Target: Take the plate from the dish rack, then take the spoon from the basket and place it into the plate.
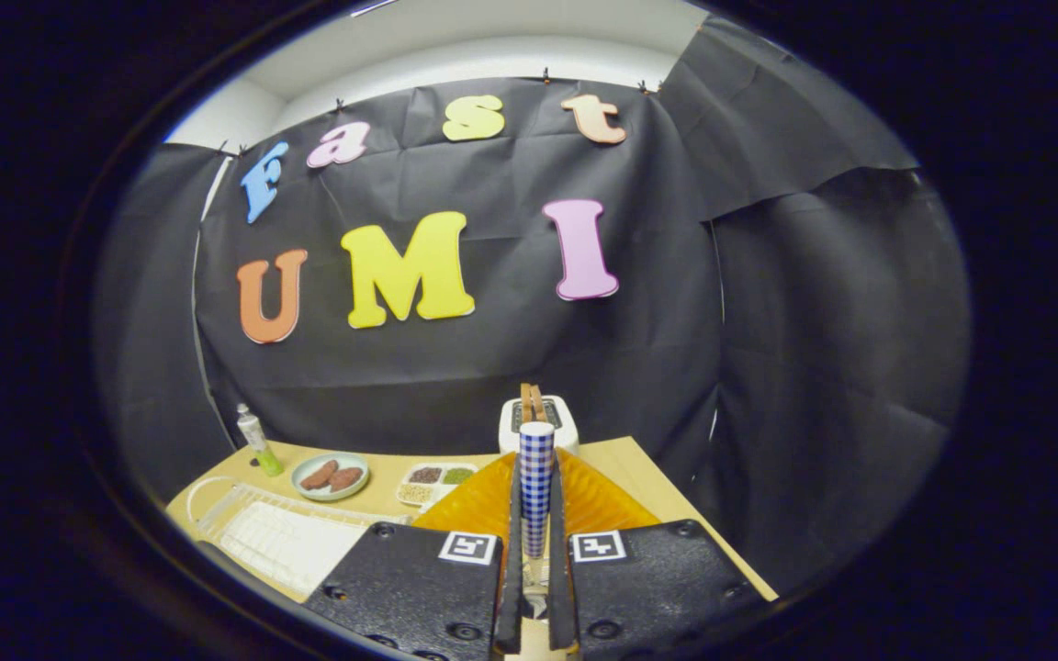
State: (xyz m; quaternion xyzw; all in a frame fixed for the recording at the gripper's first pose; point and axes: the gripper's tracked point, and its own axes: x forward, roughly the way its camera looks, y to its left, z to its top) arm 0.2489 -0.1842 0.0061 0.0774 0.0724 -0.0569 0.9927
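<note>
The gripper [535, 551] pinches a blue-checked spoon handle [535, 477] upright at lower centre, above the ribbed amber plate [593, 500], apparently off the white wire dish rack [281, 537] lower left; release remains.

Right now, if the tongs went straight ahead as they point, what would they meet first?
Probably the toaster, straight beyond the checked spoon handle the tongs are shut on. The orange plate lies lower, below them. Depth is unclear.
</note>
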